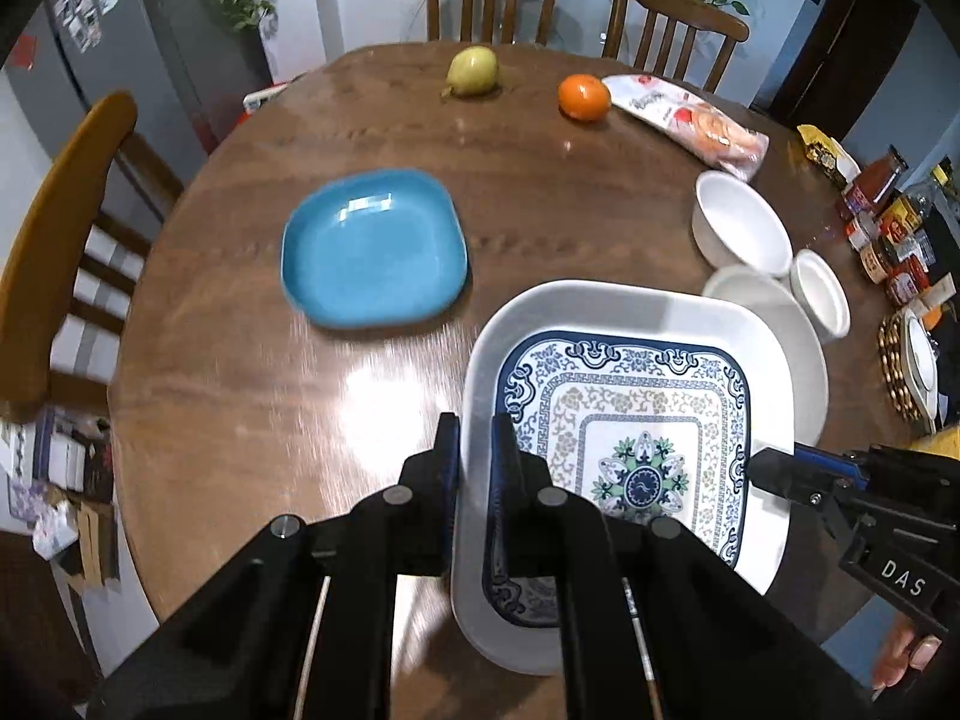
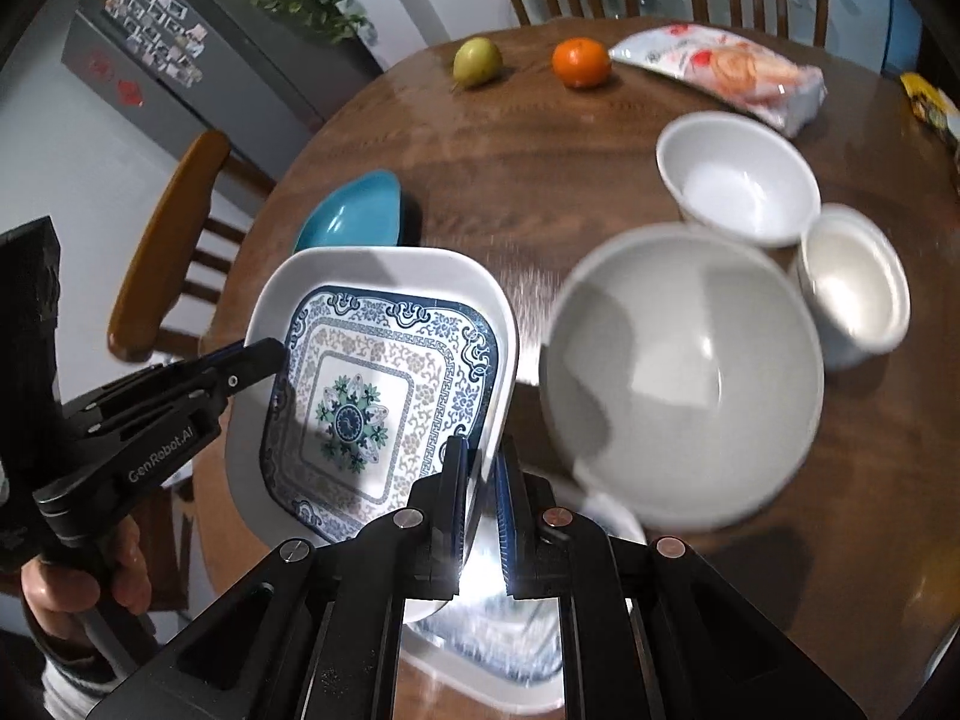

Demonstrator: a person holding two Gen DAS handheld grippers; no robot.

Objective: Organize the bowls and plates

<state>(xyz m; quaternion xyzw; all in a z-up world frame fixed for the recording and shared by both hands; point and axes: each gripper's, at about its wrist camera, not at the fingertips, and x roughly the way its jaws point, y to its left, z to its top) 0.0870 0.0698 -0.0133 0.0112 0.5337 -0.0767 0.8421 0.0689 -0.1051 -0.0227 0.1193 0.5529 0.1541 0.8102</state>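
Motion-blurred large white round bowl (image 2: 681, 378) at centre right of the right wrist view, its near rim hidden behind the black gripper fingers (image 2: 516, 516); the patterned white square plate's (image 1: 624, 420) lower edge is hidden likewise in the left wrist view.

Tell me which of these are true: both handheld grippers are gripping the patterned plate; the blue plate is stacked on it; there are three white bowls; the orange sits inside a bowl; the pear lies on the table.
1. Both the left gripper and the right gripper grip the patterned plate: true, each pinches its rim.
2. The blue plate is stacked on it: false, it lies apart on the table.
3. Three white bowls: true.
4. The orange sits in a bowl: false, it rests on the table.
5. The pear lies on the table: true.
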